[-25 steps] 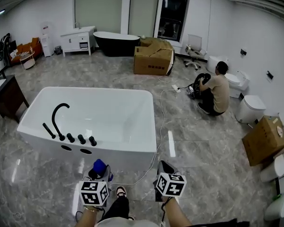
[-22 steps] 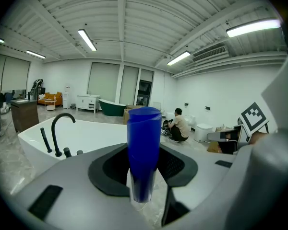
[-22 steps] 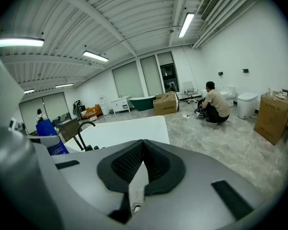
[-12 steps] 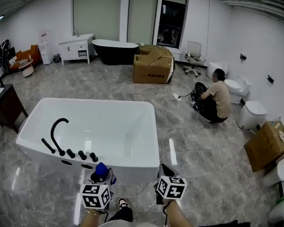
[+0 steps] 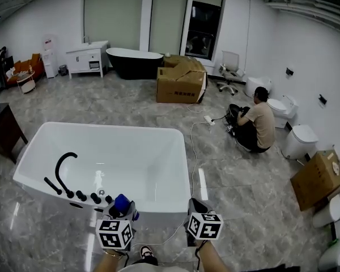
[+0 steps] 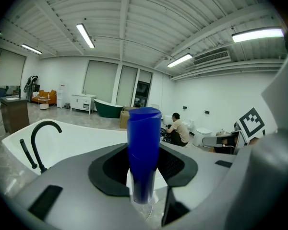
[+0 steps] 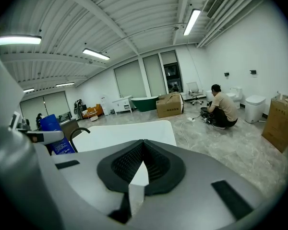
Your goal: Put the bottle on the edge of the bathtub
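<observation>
1. At 7 o'clock in the head view, the left gripper [image 5: 121, 211] holds the blue bottle [image 5: 120, 201] close to the bathtub's [image 5: 102, 126] near edge. The right gripper [image 5: 195, 206] sits at 5 o'clock.
2. Left gripper view: both fingers [image 6: 110, 169] squeeze the upright bottle. A black tap [image 6: 38, 138] shows at 9 o'clock.
3. Right gripper view: its fingers are closed and empty. The bottle is at 9 o'clock.

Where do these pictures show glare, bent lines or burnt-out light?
Head view: even ceiling light; bright streaks of glare on the glossy floor and a reflection inside the bathtub; walls bow outward. Left gripper view: fisheye circle with black corners, ceiling lamp burnt out, blue bottle sharp. Right gripper view: same fisheye circle, strip lamp at left burnt out.
</observation>
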`<control>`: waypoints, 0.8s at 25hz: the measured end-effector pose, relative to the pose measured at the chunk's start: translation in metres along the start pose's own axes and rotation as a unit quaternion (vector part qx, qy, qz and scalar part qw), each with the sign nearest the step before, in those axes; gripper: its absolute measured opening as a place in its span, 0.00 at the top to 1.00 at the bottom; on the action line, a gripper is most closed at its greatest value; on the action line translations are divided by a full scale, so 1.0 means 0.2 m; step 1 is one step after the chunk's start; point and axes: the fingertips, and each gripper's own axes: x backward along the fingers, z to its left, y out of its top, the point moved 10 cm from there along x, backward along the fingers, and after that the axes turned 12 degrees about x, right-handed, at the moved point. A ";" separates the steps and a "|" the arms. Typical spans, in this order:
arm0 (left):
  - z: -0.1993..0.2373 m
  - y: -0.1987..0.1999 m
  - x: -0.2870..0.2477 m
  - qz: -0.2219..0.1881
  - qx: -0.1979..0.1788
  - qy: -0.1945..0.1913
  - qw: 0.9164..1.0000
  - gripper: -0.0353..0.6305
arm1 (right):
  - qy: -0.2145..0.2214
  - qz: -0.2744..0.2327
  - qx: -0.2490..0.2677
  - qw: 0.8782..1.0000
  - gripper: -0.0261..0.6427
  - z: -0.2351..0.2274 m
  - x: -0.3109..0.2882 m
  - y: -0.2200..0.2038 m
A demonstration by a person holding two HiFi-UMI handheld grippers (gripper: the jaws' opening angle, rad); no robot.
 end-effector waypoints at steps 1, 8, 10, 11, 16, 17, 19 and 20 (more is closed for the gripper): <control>0.01 0.02 -0.03 -0.001 0.001 -0.001 1.000 0.70 | 0.002 0.001 0.002 1.000 0.92 0.01 -0.03 0.01; 0.10 0.14 -0.18 -0.012 0.005 -0.001 1.000 0.70 | 0.016 0.000 0.024 1.000 0.92 0.04 -0.25 0.15; 0.14 0.17 -0.22 -0.014 0.006 0.003 1.000 0.70 | 0.022 -0.006 0.030 0.999 0.92 0.07 -0.32 0.20; 0.16 0.19 -0.24 -0.015 0.006 0.004 1.000 0.70 | 0.025 -0.009 0.033 0.999 0.92 0.08 -0.36 0.23; 0.23 0.29 -0.35 -0.022 0.001 0.005 1.000 0.70 | 0.033 -0.018 0.043 0.998 0.92 0.11 -0.50 0.34; 0.24 0.30 -0.37 -0.023 0.000 0.005 1.000 0.70 | 0.033 -0.017 0.043 0.998 0.92 0.11 -0.52 0.35; 0.26 0.32 -0.39 -0.024 -0.003 0.005 1.000 0.70 | 0.032 -0.015 0.043 0.998 0.92 0.12 -0.55 0.36; 0.27 0.32 -0.41 -0.023 -0.005 0.005 1.000 0.70 | 0.031 -0.012 0.044 0.998 0.92 0.12 -0.56 0.35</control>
